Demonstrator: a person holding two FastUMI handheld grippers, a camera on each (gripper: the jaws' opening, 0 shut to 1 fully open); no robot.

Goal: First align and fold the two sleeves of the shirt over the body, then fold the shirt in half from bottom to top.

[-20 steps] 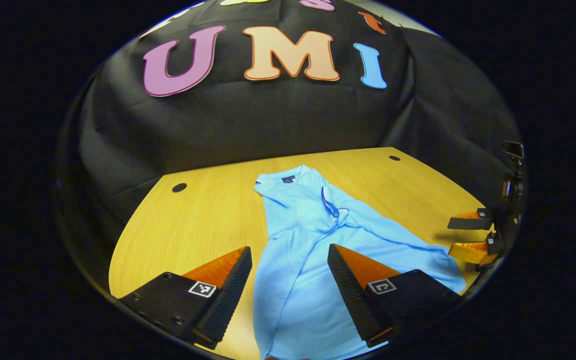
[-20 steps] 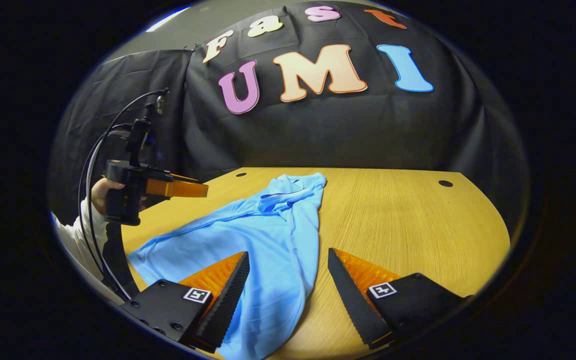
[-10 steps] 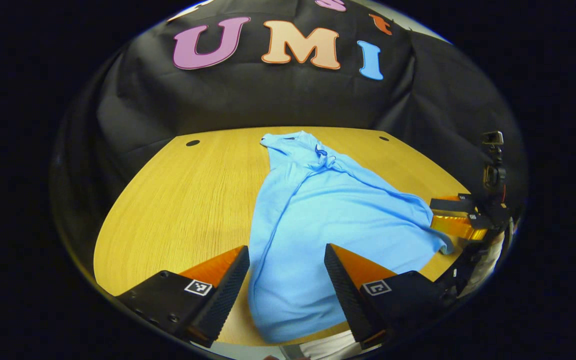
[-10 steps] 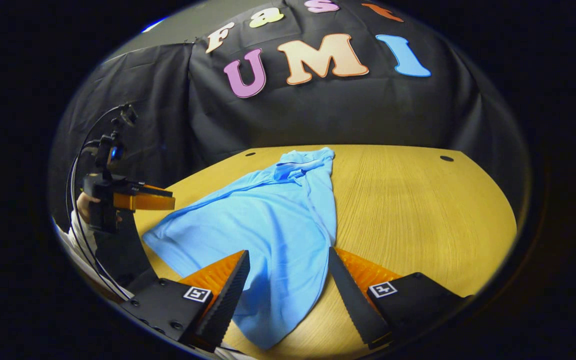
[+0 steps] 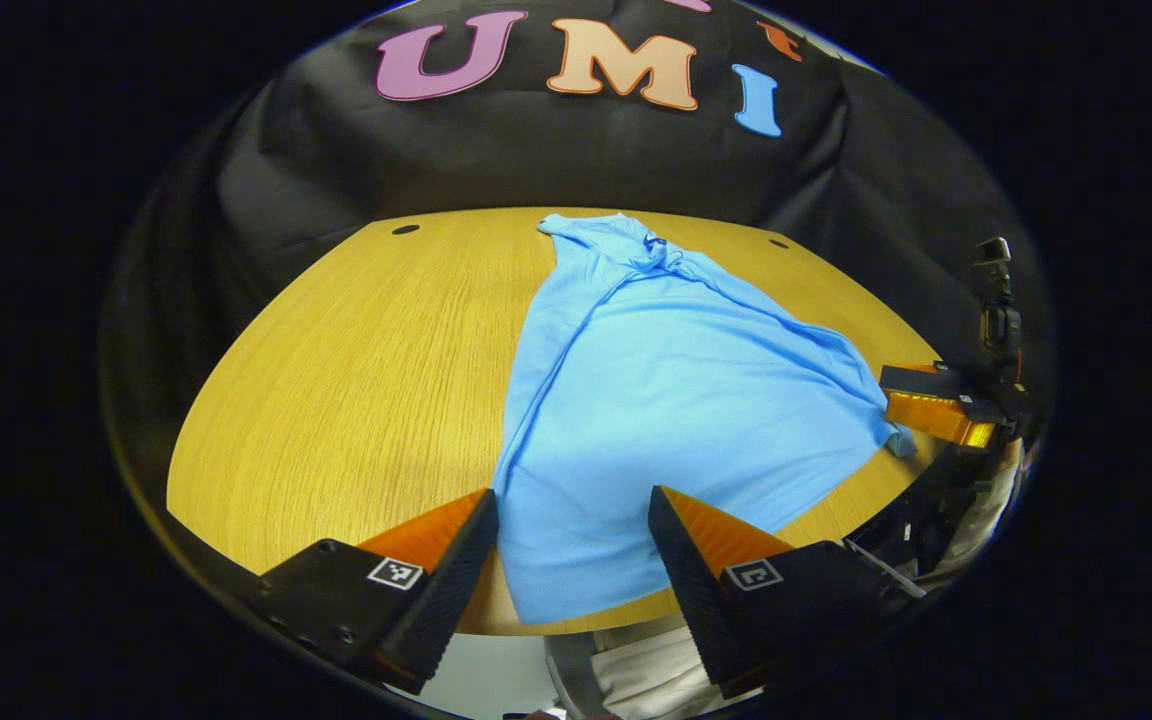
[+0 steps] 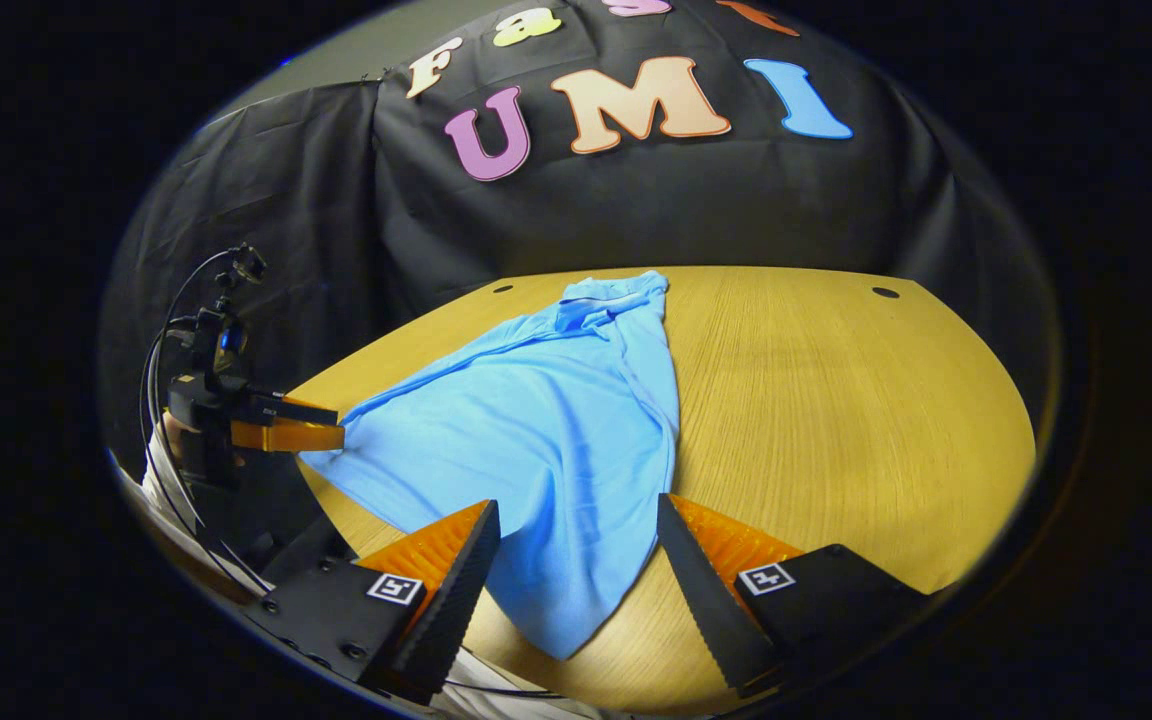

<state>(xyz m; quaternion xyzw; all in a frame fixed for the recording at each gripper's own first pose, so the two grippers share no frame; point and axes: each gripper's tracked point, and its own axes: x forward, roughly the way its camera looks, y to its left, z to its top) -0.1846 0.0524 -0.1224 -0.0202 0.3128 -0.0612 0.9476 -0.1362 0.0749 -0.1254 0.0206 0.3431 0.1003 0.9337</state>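
Observation:
A light blue shirt (image 5: 676, 400) lies rumpled on the wooden table (image 5: 356, 360), its collar at the far end and its hem by the near edge. My left gripper (image 5: 573, 500) is open above the hem's left part, with cloth showing between its fingers. My right gripper (image 6: 576, 510) is open as well, over the shirt (image 6: 546, 430) near a bottom corner. In the left gripper view the right gripper (image 5: 926, 405) sits beside the shirt's right corner. In the right gripper view the left gripper (image 6: 286, 425) hovers by the shirt's left corner.
Bare table (image 6: 836, 420) stretches to the right of the shirt, and there are round holes (image 5: 404, 229) (image 6: 884, 292) near the far edge. A person's light clothing (image 5: 636, 670) shows below the near edge. A hand (image 6: 161, 440) and cables sit behind the left gripper.
Both grippers have drawn back toward the table's near edge, so the shirt's hem and the table edge now show. Both stay open. The shirt looks flatter and wider.

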